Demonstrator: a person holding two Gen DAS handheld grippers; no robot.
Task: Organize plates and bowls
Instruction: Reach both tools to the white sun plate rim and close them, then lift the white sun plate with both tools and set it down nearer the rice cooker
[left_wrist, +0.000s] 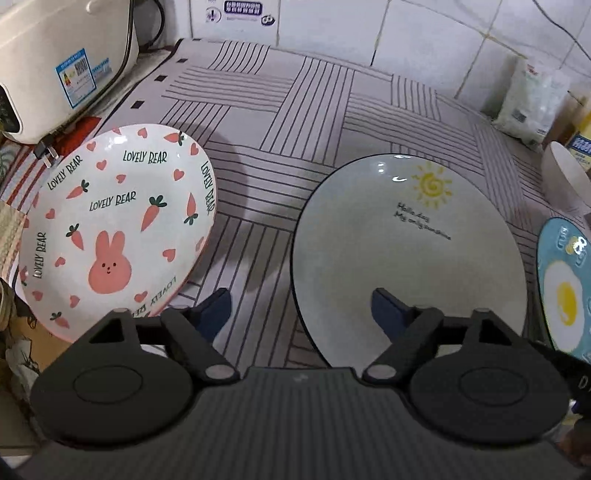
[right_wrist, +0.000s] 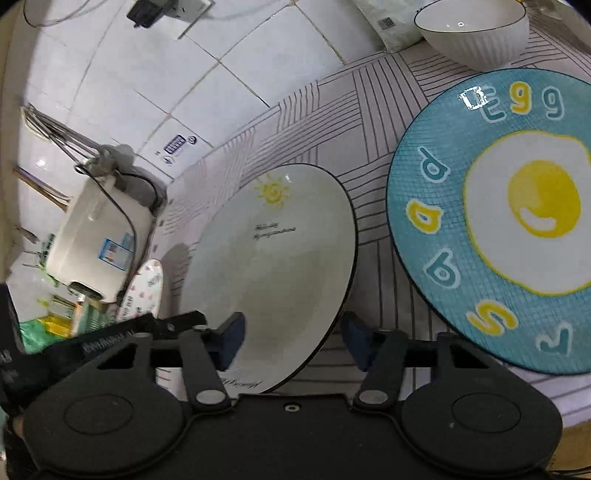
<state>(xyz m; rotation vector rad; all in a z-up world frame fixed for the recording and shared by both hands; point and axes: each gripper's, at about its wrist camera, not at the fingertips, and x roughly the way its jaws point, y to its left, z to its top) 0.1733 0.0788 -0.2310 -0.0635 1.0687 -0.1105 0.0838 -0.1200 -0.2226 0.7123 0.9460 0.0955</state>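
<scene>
Left gripper (left_wrist: 301, 312): jaws standing partly open, straddling the left rim of the sun plate (left_wrist: 406, 258); nothing gripped.
Right gripper (right_wrist: 291, 341): jaws part open, straddling the same plate's right rim; pads not seen pressing.
Why: both grippers seem to be lining up on opposite edges, probably for a two-handed lift onto another plate.
Sun plate: lying flat mid-bench (left_wrist: 295, 122), between the other two plates.
Plates: three — bunny plate (left_wrist: 114, 229) at left, tilted against clutter; sun plate; egg plate (right_wrist: 498, 221) at right.
Bowls: one, white bowl (right_wrist: 476, 37), sitting behind the egg plate.
</scene>
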